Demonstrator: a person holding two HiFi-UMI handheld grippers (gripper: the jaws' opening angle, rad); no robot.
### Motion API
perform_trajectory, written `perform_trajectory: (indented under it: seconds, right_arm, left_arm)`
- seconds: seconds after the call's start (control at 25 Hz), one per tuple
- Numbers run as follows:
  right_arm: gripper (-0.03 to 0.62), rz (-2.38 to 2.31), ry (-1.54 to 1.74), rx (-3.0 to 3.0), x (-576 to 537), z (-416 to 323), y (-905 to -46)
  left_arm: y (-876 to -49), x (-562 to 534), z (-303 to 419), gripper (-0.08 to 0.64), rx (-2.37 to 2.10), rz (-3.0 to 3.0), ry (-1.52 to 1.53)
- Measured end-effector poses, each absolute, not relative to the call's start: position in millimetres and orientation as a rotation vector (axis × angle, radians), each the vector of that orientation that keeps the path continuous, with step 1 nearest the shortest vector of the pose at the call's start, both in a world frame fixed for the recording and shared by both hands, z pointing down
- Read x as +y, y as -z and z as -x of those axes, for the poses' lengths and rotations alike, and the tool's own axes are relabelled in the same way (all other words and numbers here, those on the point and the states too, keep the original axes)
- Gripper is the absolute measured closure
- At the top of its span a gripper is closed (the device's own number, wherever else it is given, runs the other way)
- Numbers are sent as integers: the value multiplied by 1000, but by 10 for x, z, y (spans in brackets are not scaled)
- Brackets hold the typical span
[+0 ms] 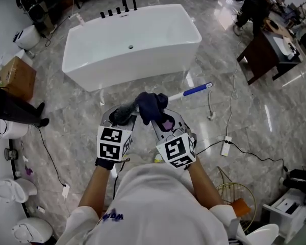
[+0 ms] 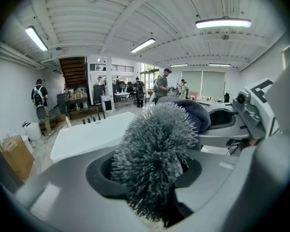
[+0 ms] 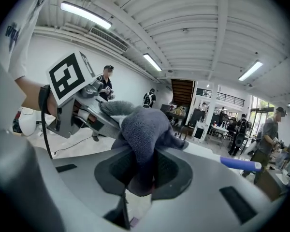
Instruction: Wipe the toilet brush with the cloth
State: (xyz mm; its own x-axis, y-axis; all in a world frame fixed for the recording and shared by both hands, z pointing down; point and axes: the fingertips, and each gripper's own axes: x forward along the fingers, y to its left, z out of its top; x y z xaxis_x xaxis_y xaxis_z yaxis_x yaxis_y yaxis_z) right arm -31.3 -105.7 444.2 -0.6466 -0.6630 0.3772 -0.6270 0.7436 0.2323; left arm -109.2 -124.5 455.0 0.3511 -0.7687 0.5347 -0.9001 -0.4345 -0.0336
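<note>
The brush [image 1: 191,91] is gripped at the base of its bristle head by the closed left hand-held gripper [image 1: 123,117], its handle pointed away to the right above the floor [image 1: 234,86], near the bathtub [image 1: 132,40]. The cloth [image 1: 152,106] is clamped in the right hand-held gripper [image 1: 157,117] and laid against the brush just beside the bristles.

bunched dark blue cloth [image 1: 152,107] seemingly touches the grey-bristled, blue-handled toilet brush [image 1: 123,114].

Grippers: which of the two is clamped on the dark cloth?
The right gripper: its jaws pinch the cloth, whereas the left gripper grips the toilet brush at its bristly head.
</note>
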Motion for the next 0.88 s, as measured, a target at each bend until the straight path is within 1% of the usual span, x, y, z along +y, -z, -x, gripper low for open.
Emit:
perform_trajectory:
  seconds: [0.44, 0.72, 0.88]
  right_arm:
    - [520, -1283, 22, -2386, -1421, -463, -4413]
    - [518, -1400, -30, -2297, -1452, -1005, -4476]
    - [520, -1471, -193, -2367, -1398, -1114, -4482]
  left_arm:
    - [-4547, -1176, 1345, 371, -1513, -2358, -725]
    - [-4621, -1087, 1453, 371, -1532, -2373, -752]
    - [-4725, -1037, 1618, 371, -1567, -2361, -770]
